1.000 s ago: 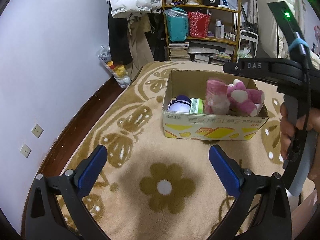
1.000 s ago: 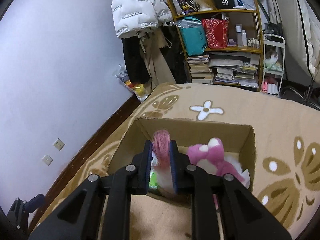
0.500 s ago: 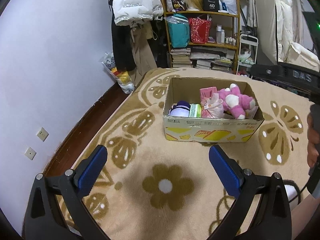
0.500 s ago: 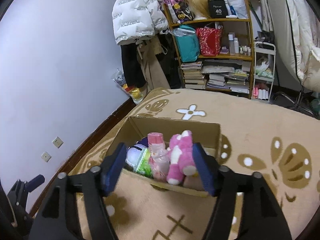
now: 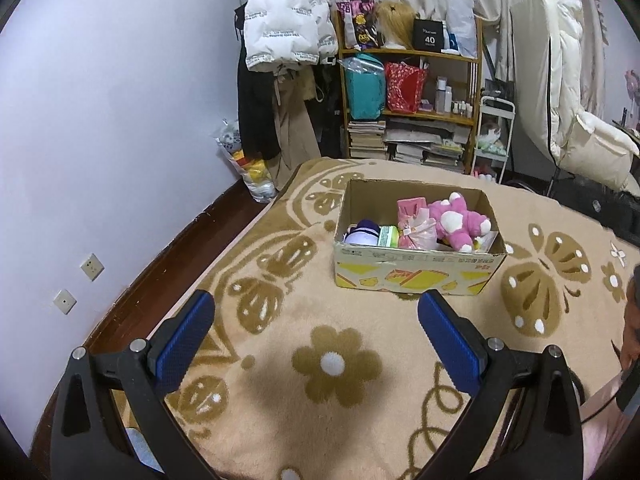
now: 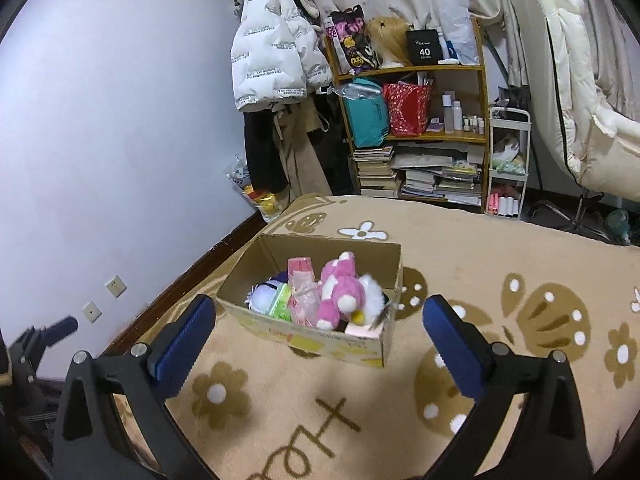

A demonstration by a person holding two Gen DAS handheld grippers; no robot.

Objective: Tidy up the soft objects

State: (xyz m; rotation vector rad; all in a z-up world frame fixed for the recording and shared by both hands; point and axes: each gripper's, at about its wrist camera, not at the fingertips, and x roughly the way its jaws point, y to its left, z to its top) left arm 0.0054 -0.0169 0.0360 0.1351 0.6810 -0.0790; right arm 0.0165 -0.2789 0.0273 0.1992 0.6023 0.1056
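Note:
A cardboard box (image 5: pixel 416 274) stands on the flowered beige rug (image 5: pixel 328 364). It holds a pink plush toy (image 5: pixel 460 222), a pink wrapped bundle (image 5: pixel 414 224), a white and purple plush (image 5: pixel 362 234) and a green packet (image 5: pixel 387 236). The box also shows in the right wrist view (image 6: pixel 320 336), with the pink plush (image 6: pixel 340 296) and the bundle (image 6: pixel 302 292) inside. My left gripper (image 5: pixel 316 340) is open and empty, short of the box. My right gripper (image 6: pixel 320 340) is open and empty, above and behind the box.
A cluttered wooden shelf (image 5: pixel 412 104) with books and bags stands at the back wall. Coats (image 5: pixel 280 40) hang to its left. A plastic bag (image 5: pixel 252 172) sits on the dark floor. A white recliner (image 5: pixel 572 120) is at the right. The wall (image 5: pixel 100 120) runs along the left.
My right gripper opened and let go of the pink bundle into the box, then drew back and up. My left gripper also pulled back, so the box looks smaller.

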